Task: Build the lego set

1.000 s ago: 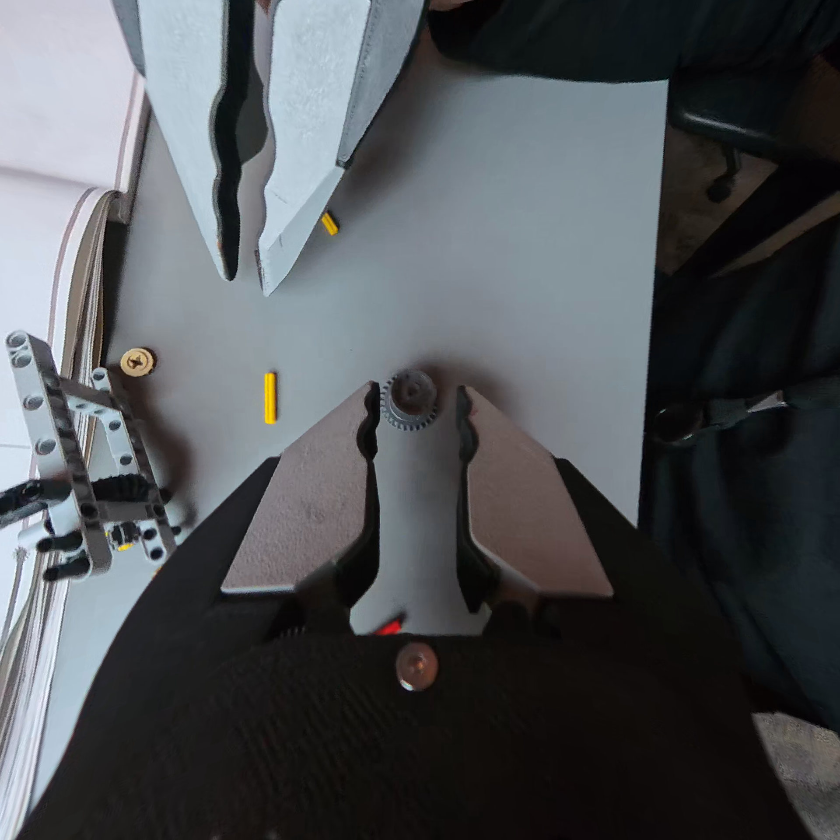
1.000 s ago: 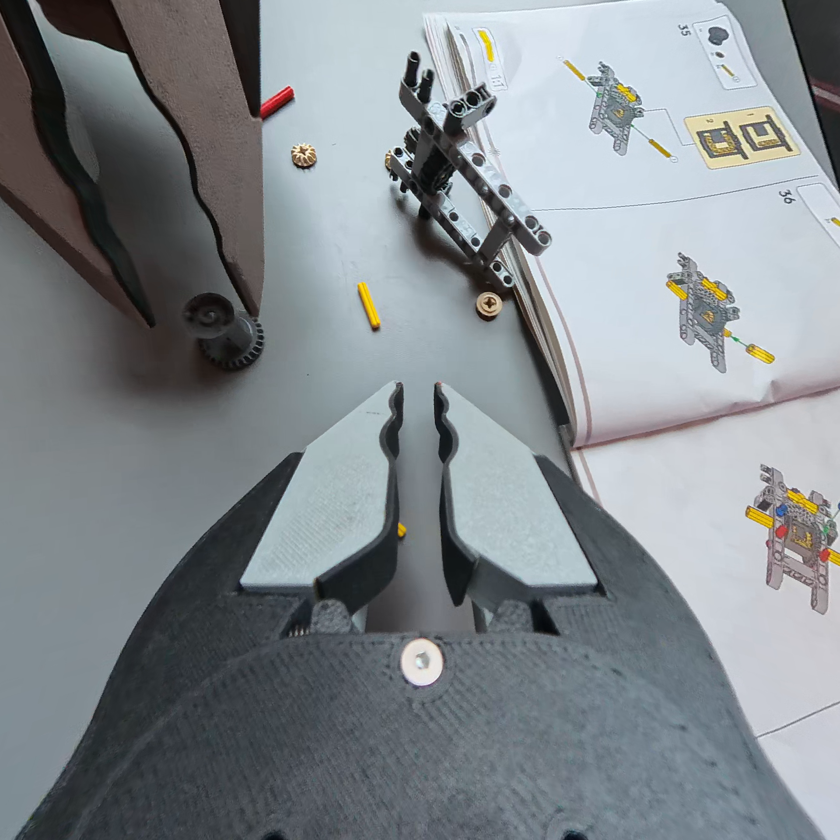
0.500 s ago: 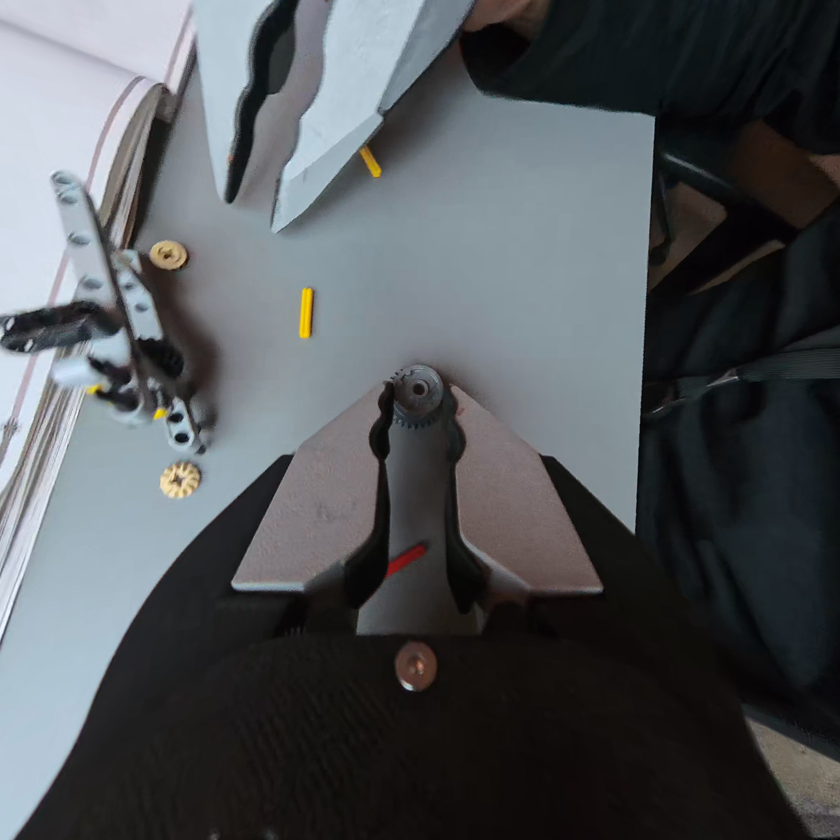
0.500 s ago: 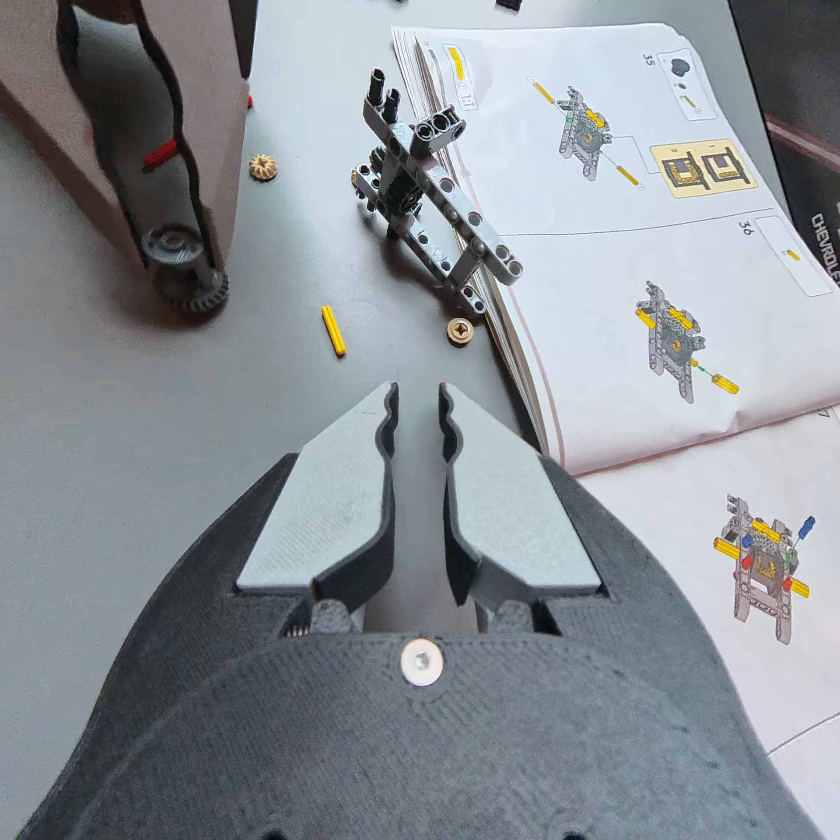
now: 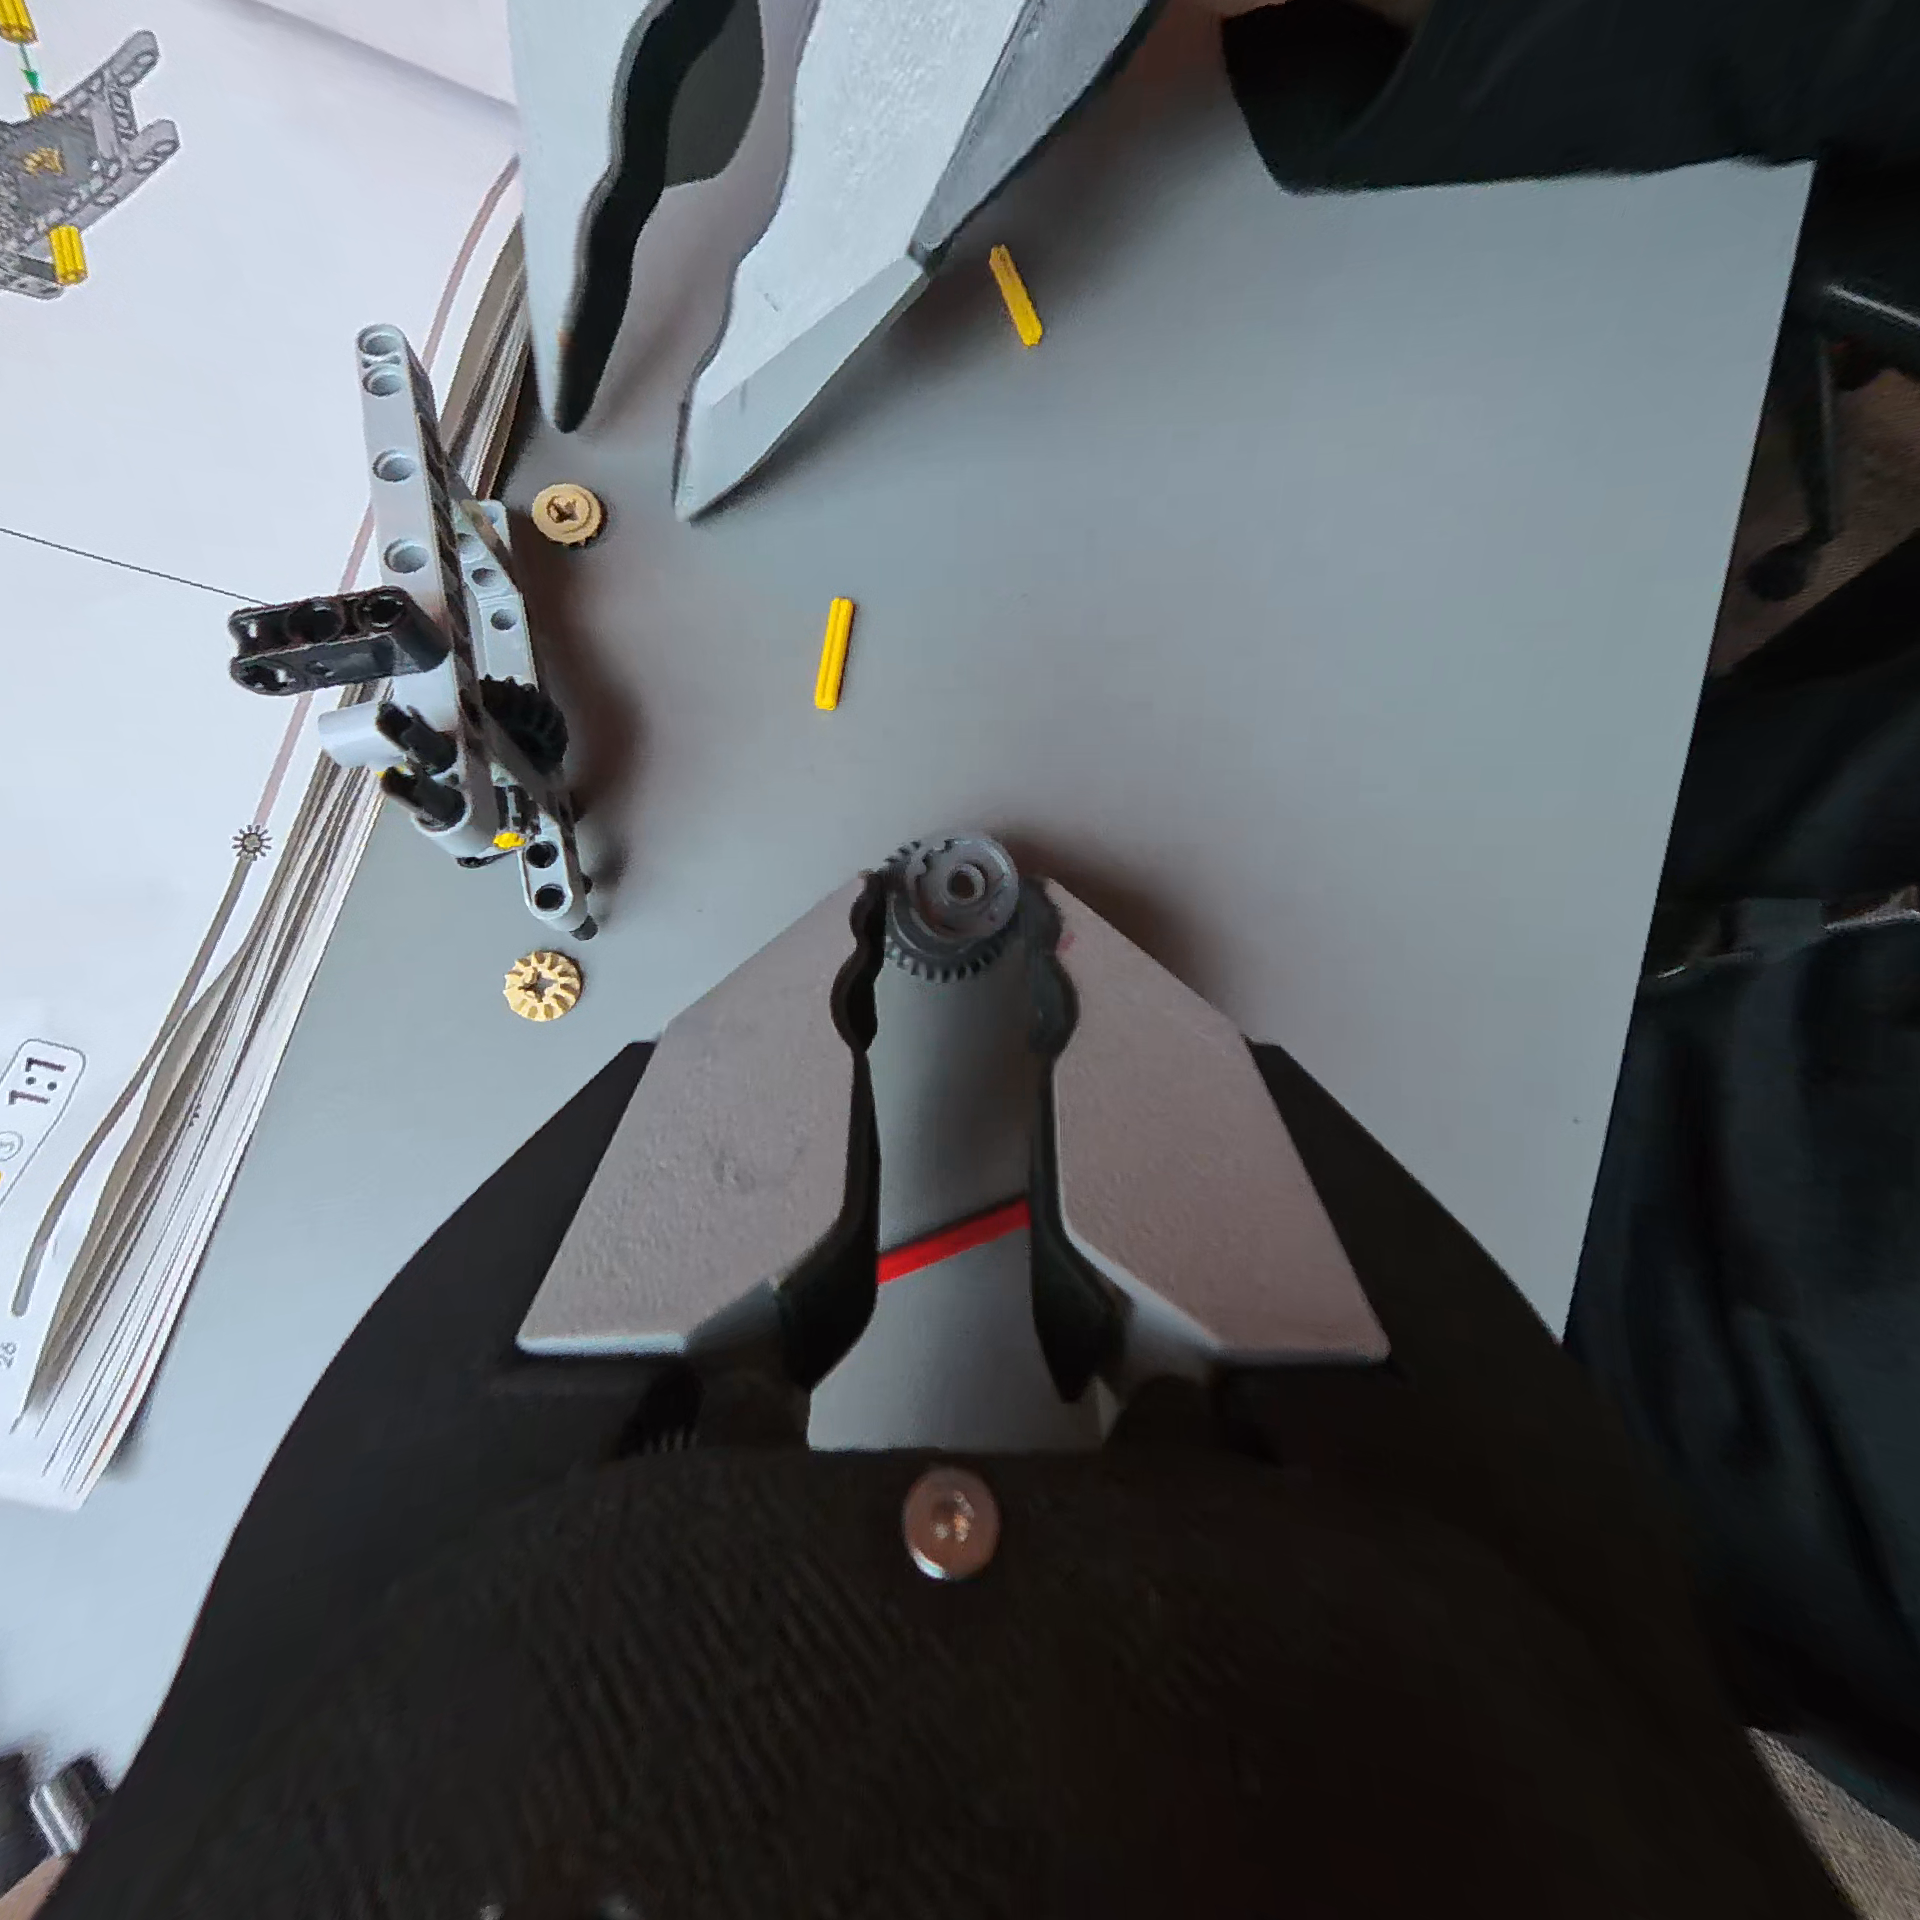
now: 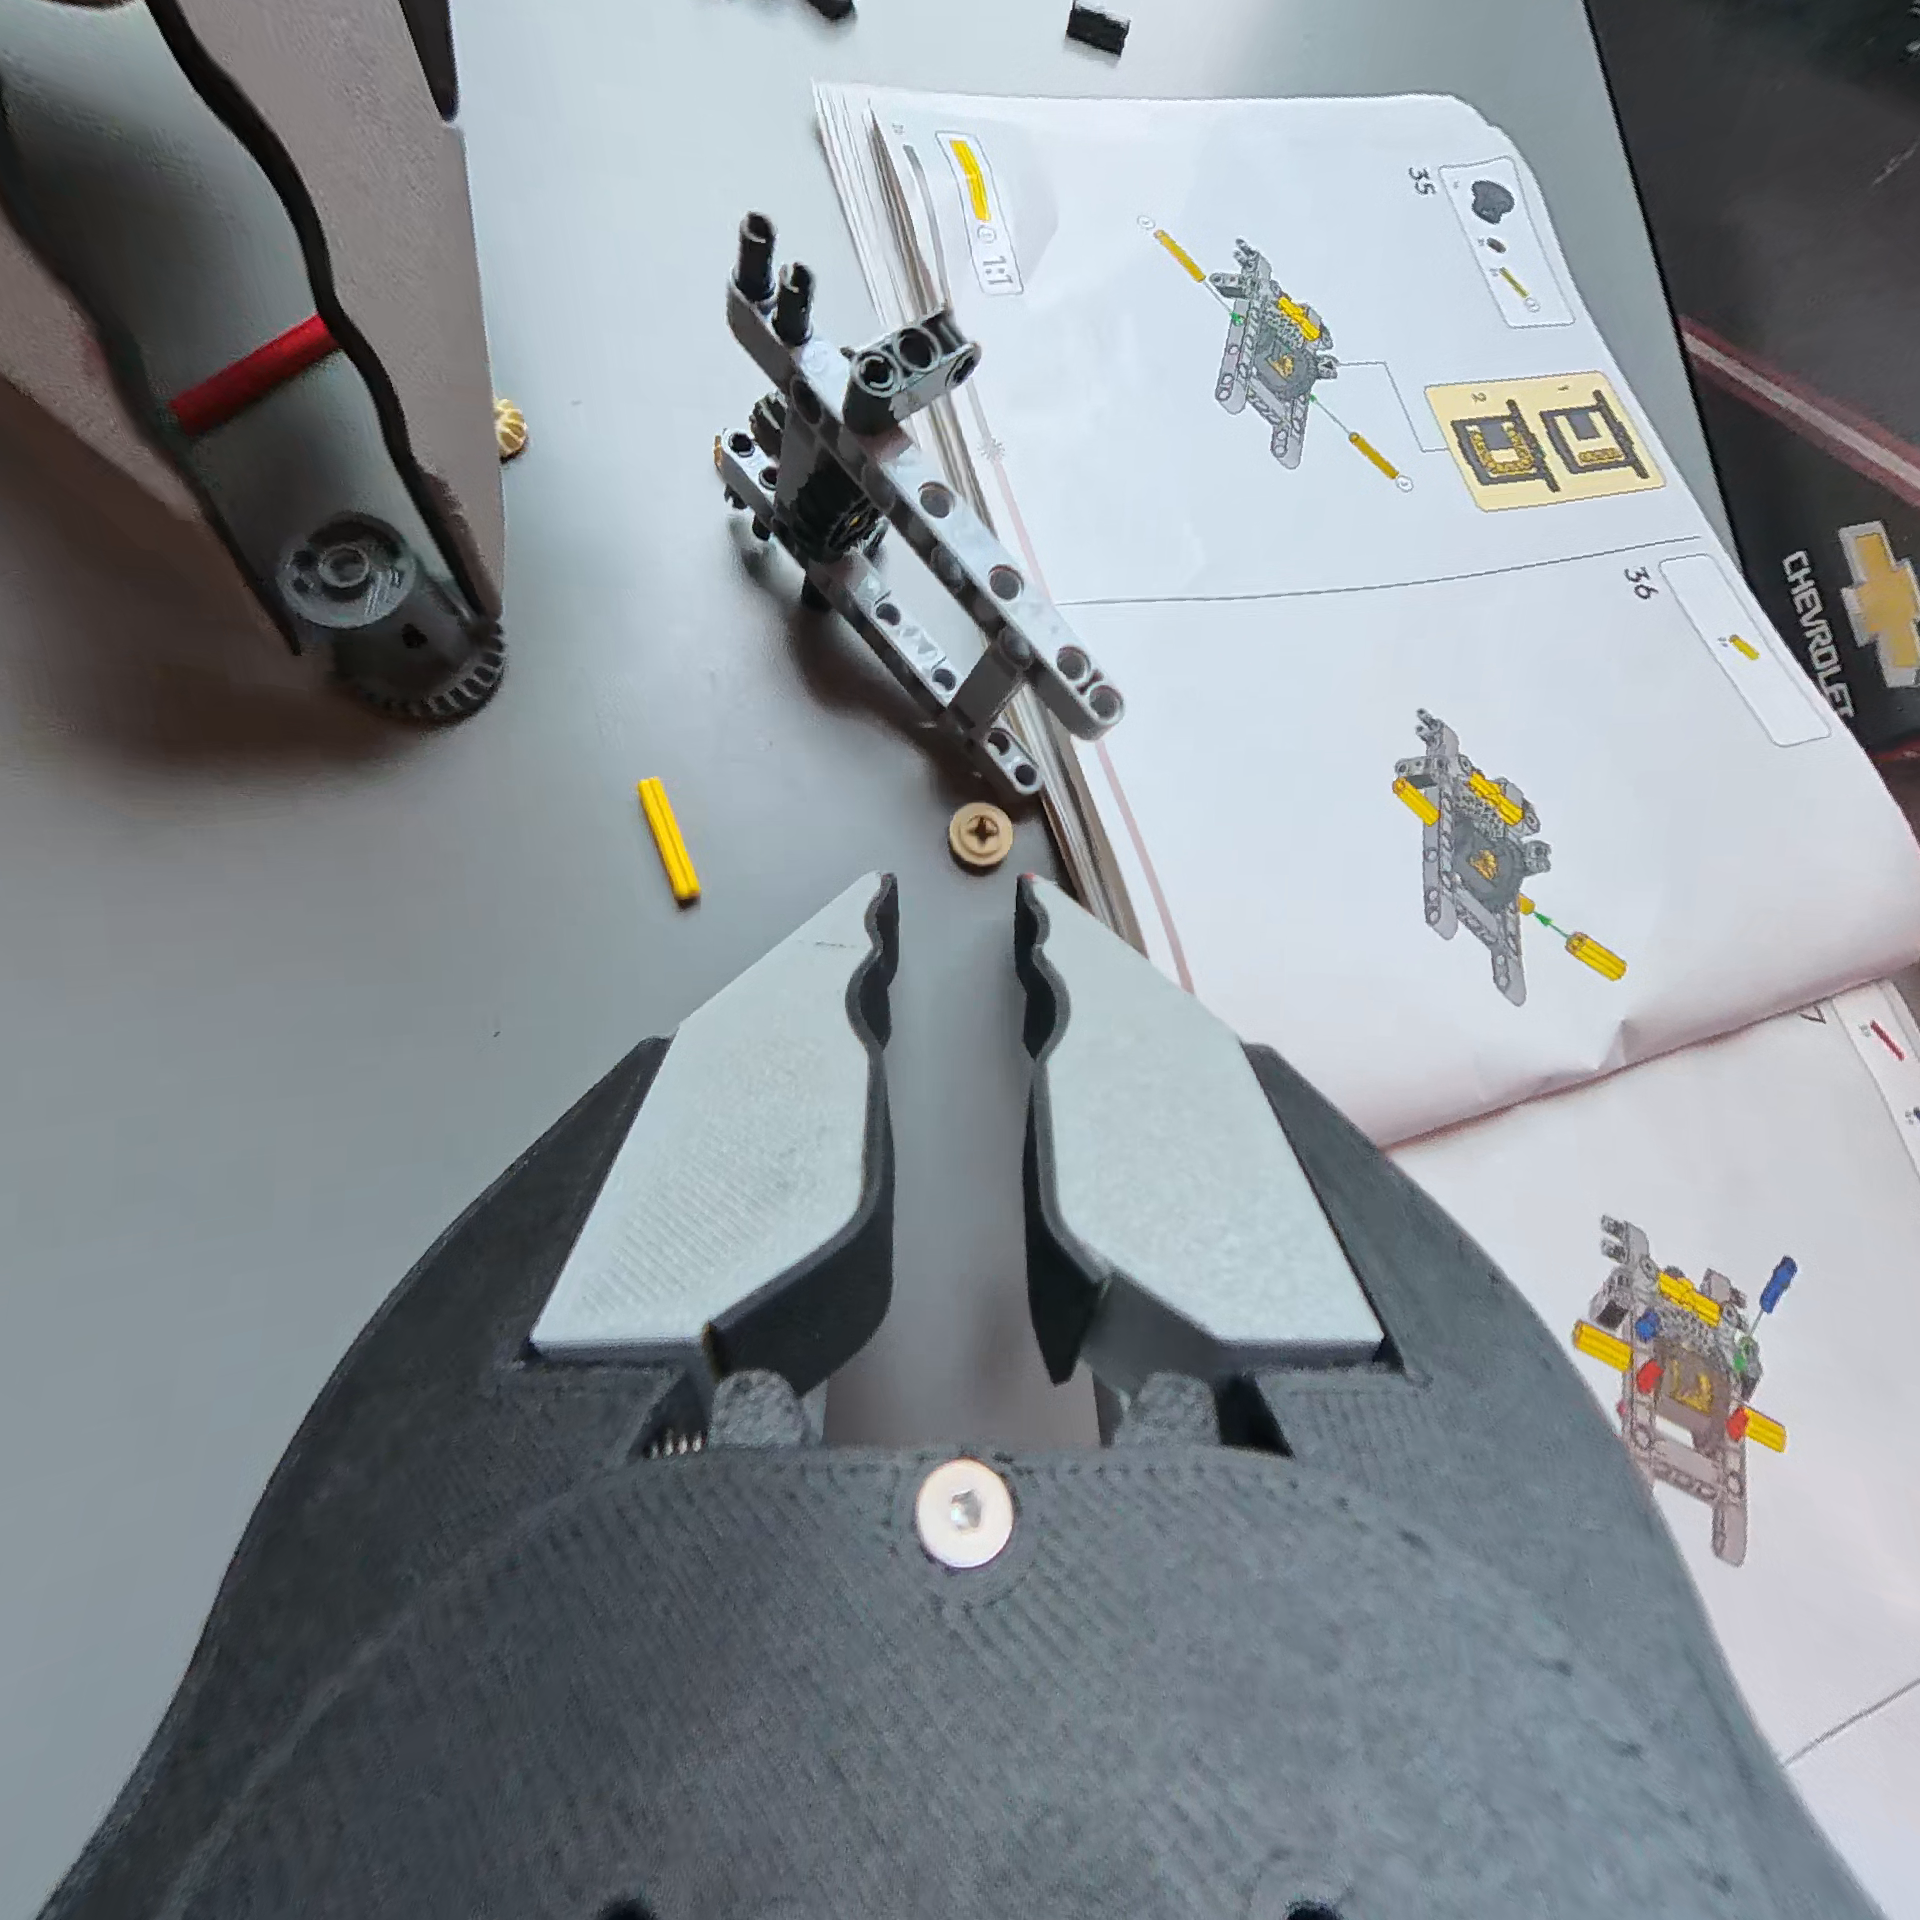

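Grey table [image 5: 1299,623]: yellow axle [image 5: 834,652], tan gear [image 5: 542,985] beside frame assembly [image 5: 468,665].

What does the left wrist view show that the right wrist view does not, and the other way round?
Only the left wrist view shows a second yellow axle lying beyond the right gripper, and the table's far edge with a dark sleeve. Only the right wrist view shows the black box. Both show the left gripper shut on the grey gear piece, the frame assembly, the tan bush, a yellow axle and the instruction booklet.
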Demonstrator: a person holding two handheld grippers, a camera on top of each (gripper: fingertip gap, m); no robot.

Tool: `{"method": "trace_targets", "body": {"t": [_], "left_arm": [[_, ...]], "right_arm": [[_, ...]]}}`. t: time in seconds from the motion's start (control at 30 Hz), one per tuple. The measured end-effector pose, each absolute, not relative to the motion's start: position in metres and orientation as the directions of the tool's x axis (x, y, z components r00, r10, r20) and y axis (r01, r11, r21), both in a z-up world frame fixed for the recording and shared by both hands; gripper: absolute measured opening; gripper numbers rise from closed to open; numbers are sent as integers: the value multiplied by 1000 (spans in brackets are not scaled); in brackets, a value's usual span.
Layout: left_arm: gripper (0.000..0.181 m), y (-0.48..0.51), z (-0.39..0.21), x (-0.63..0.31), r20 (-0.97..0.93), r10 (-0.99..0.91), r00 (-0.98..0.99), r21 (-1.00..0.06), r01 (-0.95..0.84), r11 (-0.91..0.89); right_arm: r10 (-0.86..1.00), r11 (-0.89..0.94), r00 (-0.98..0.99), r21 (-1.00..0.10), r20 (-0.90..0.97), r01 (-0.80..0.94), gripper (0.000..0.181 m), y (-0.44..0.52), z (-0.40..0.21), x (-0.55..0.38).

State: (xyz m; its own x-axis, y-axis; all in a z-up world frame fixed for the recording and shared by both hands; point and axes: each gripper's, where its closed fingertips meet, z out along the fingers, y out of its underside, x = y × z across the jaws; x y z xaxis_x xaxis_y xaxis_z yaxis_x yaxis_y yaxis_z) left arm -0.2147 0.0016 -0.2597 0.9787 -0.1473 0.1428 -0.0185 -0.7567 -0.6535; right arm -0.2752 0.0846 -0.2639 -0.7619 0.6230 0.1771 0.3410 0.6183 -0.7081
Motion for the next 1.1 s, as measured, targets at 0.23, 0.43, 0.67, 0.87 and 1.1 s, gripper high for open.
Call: {"method": "trace_targets", "body": {"t": [0.23,0.43,0.67,0.87,1.1], "left_arm": [[33,0,-259,-212,147,-145,979,-642,-18,-767],[44,-4,-240,-221,94,-128,987,-656,-36,-754],[21,16,-222,-207,-159,-218,963,-699,-266,-664],[12,29,-215,-195,-275,-259,926,-697,-377,-610],[9,30,-212,-193,-248,-250,936,-734,-350,-582]], "right_arm": [[601,641,-777,-692,184,332,9,77,-267,-287],[599,594,-796,-715,88,369,8,73,-262,-271],[407,374,-855,-796,-322,477,8,33,-221,-217],[243,260,-790,-747,-563,612,7,20,-204,-197],[220,220,-729,-695,-648,684,7,22,-207,-198]]}}
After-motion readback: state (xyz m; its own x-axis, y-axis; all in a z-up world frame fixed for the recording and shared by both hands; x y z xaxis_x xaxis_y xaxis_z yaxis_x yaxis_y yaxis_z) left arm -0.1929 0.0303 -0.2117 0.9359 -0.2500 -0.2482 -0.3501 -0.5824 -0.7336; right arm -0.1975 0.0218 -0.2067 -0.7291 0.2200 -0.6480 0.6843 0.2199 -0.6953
